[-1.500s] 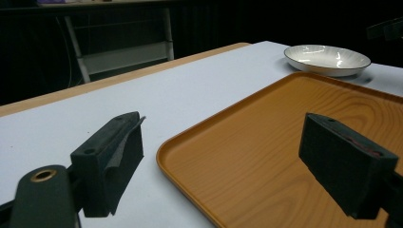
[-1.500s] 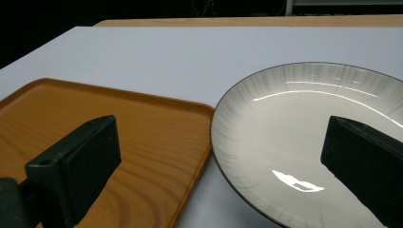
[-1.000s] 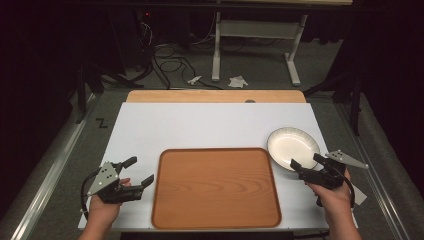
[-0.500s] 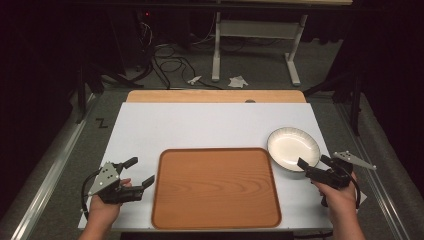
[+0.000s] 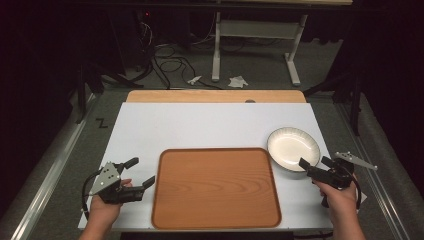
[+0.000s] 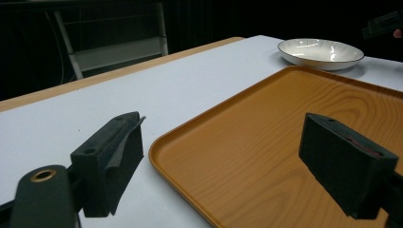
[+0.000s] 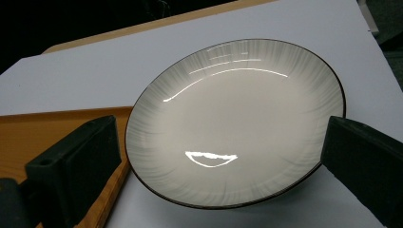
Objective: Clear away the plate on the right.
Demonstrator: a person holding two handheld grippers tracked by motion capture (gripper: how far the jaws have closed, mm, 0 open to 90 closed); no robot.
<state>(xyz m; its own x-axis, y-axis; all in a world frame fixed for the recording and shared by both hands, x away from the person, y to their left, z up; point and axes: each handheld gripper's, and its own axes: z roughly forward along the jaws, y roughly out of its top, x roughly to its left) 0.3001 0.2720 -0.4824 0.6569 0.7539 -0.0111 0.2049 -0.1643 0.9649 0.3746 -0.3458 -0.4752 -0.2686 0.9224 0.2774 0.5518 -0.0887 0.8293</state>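
- My right gripper has its jaws spread wide and holds nothing; it sits just beside the near rim of the shallow white ceramic plate with a thin dark rim.
- That plate rests on the white tabletop, right of the rectangular orange wooden tray.
- My left gripper is also wide open and empty, at the tray's left edge.

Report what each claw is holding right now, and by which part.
Nothing is held. The right claw is open with its jaws apart just short of the white plate, near its rim. The left claw is open beside the wooden tray, gripping nothing.
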